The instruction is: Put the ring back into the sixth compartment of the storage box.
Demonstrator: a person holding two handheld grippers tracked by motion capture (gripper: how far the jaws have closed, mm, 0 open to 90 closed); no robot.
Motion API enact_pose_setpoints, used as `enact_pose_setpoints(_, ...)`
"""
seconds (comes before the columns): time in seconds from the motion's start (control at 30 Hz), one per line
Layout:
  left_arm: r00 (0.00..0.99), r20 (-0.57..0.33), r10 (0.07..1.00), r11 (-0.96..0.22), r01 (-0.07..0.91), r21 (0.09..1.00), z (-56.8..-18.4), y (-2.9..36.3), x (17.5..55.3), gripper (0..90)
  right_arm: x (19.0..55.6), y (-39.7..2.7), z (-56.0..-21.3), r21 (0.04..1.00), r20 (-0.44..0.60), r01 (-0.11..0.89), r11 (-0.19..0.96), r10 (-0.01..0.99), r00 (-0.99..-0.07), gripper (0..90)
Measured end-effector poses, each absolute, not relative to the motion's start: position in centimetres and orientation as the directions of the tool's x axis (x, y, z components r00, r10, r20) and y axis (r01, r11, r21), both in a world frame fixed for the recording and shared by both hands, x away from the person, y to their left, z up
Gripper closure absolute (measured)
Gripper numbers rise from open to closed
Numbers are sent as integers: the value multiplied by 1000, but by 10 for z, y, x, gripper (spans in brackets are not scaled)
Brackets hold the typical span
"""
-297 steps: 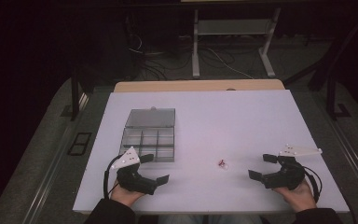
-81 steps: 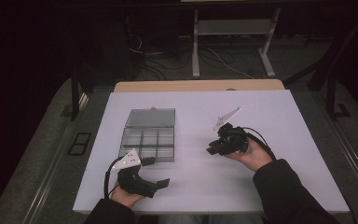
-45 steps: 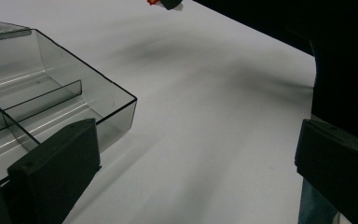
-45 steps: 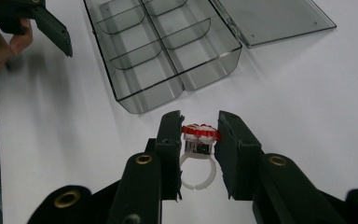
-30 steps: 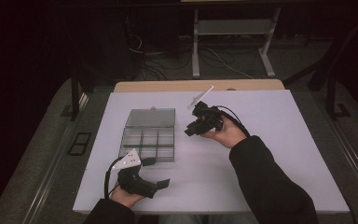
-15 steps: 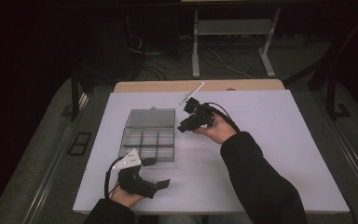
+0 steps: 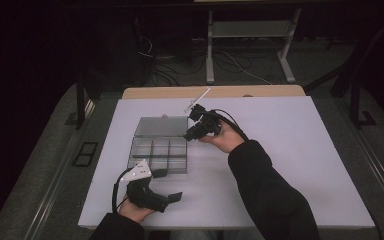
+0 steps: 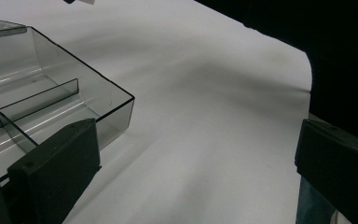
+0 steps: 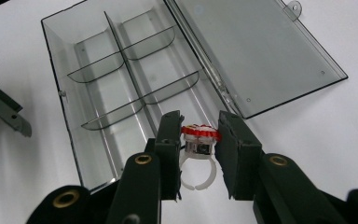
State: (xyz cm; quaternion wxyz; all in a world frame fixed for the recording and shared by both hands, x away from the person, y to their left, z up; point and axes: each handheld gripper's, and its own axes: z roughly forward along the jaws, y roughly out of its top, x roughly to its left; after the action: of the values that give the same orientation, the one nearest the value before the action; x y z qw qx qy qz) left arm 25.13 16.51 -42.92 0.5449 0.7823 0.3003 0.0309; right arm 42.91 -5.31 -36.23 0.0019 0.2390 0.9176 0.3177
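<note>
Since half a second ago the right tongs have drifted a little further left, and now hang at the right edge of the clear compartment box; the left tongs have stayed where they were at the near edge of the table.

Seen in the right gripper view, the right tongs are clamped on a toy ring. It has an open white plastic band whose gap faces the camera, a small dark block above the band, and a round top edged in red with a pale centre. The pads press on either side of the top, so the band hangs free below, over the near end of the box. This box is smoky transparent plastic, split by a long wall and curved cross walls into six cells, with its lid folded flat open on the table.

In the left gripper view the left tongs gape wide with nothing between them, beside a corner of the box.
</note>
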Motion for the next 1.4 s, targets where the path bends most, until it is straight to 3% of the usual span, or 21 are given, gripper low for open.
enact_pose_setpoints(1.4, 822, -283, 494, -227, 436, 871, -429, 165, 252, 0, 433, -6, -409, 566, 178, 449, 691, 429, -885, 697)
